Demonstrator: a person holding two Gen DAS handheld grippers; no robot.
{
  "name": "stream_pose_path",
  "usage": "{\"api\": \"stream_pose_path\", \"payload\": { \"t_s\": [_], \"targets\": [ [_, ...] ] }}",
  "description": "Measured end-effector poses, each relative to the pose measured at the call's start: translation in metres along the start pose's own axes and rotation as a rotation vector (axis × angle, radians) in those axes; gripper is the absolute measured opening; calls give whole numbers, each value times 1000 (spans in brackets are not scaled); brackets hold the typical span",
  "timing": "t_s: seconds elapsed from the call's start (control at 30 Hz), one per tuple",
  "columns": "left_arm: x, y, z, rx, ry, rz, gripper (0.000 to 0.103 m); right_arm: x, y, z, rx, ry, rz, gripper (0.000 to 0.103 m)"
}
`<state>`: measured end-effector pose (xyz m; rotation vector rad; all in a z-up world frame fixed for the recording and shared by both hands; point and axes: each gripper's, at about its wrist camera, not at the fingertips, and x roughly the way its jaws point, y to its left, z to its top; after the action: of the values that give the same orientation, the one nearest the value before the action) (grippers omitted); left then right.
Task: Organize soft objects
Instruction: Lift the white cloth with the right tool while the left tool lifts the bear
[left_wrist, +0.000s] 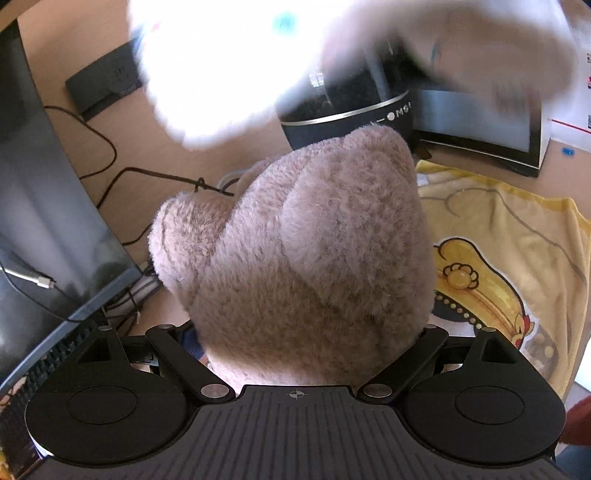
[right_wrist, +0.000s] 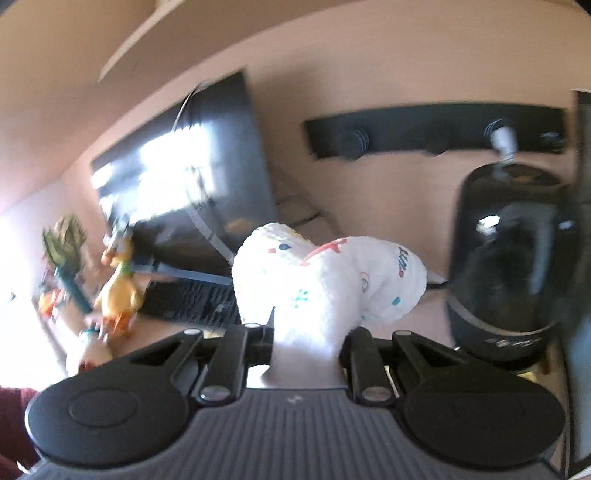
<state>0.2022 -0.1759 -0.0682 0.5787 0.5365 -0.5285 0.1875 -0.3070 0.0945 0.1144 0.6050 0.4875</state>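
L gripper (left_wrist: 310, 332): jaws wide, clamped on brown plush (left_wrist: 306, 236); bulk fills the gap btwn the links, so grip looks deep, prob. to stop a floppy body sagging out. Fingertips hidden under fur. Plush held up over desk (left_wrist: 155, 155), partly above yellow blanket (left_wrist: 517, 236) spread at right; blanket prob. the drop zone or another soft item to sort, can't tell which.

R gripper (right_wrist: 306, 343): jaws narrowed, pinching white cloth (right_wrist: 325, 280) w/ coloured specks. Pinch sits low on a bunched neck of fabric, rest balloons out above; sensible w/ thin stuff, since a gathered fold gives the pads something to bite. Cloth lifted clear of desk, in front of monitor (right_wrist: 192, 192) and just left of black speaker (right_wrist: 509, 258). Seen again in L view as blown-out white blur (left_wrist: 221, 62) above the plush, so both items are airborne and close together.

Keyboard (right_wrist: 192, 299) and duck toy (right_wrist: 118, 284) further left, untouched. Both views smeared, esp. R, so motion likely.

Risk: cloth slipping from shallow pinch; cable (left_wrist: 110, 155) near plush could snag.
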Motion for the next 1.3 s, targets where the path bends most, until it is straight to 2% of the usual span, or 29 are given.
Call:
{"api": "stream_pose_path", "payload": {
  "t_s": [0.13, 0.23, 0.33, 0.63, 0.8, 1.07, 1.23, 1.3],
  "targets": [
    [-5, -5, -3, 18, -21, 18, 94, 34, 17, -16, -39, 91, 59, 17],
    [-9, -5, -5, 2, -29, 30, 94, 50, 28, -31, -85, 137, 12, 17],
    [-11, -2, -9, -19, -22, 31, 94, 57, 29, -40, -106, 147, -17, 17],
    [-19, 0, -8, -27, -26, 36, 94, 57, 20, -34, -94, 130, -53, 17],
    [-23, 2, -6, -27, -25, 36, 94, 55, 6, -30, -71, 109, -108, 17],
    [-30, 1, -5, -19, -23, 43, 94, 48, -45, -29, 30, 90, -235, 17],
    [-13, -9, -15, -24, -30, 39, 94, 47, -80, -29, 105, 77, -350, 17],
    [-14, -8, -16, -28, -32, 36, 94, 41, -88, -26, 153, 61, -350, 17]
  ]
}}
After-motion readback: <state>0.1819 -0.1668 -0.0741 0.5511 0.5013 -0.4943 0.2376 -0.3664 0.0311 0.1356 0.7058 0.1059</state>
